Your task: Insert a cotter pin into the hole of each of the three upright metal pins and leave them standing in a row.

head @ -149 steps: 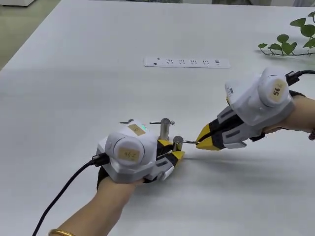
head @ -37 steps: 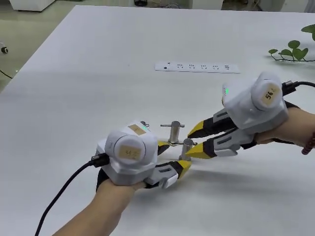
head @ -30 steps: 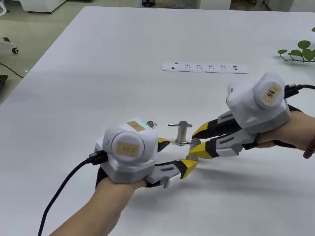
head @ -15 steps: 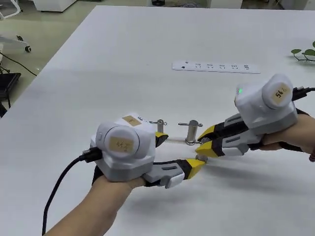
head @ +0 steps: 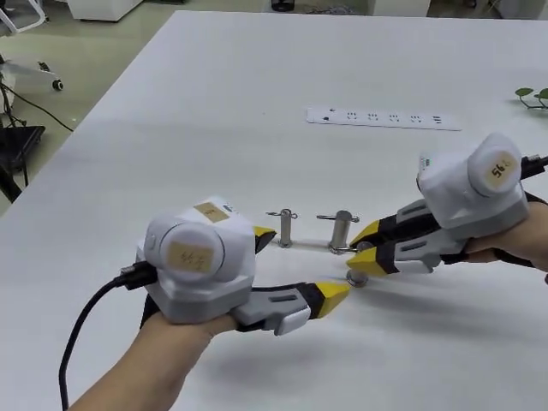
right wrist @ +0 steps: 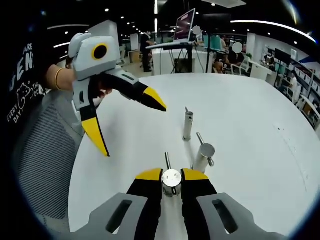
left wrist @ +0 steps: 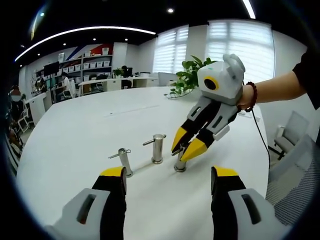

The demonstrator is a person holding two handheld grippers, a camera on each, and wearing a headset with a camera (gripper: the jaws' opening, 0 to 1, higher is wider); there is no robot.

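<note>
Three upright metal pins stand on the white table (head: 214, 111). The left pin (head: 286, 228) (left wrist: 125, 161) (right wrist: 187, 125) and the middle pin (head: 342, 229) (left wrist: 158, 147) (right wrist: 204, 155) each carry a cotter pin through the top. The third pin (head: 357, 276) (left wrist: 180, 164) (right wrist: 171, 178) stands nearer me, a thin cotter pin showing beside its head. My right gripper (head: 361, 248) (left wrist: 186, 145) (right wrist: 171, 175) is shut on the third pin. My left gripper (head: 297, 265) (left wrist: 169, 172) (right wrist: 132, 128) is open wide, drawn back from the pins and holding nothing.
A white power strip (head: 384, 118) lies farther back on the table. A green plant (head: 535, 96) sits at the right edge. The left gripper's black cable (head: 86, 325) trails toward me. The table's left edge drops to the floor.
The left gripper let go of the third pin, opened wide and pulled back toward me. The right gripper's jaws, open a second ago, have narrowed onto that pin. The camera shifted.
</note>
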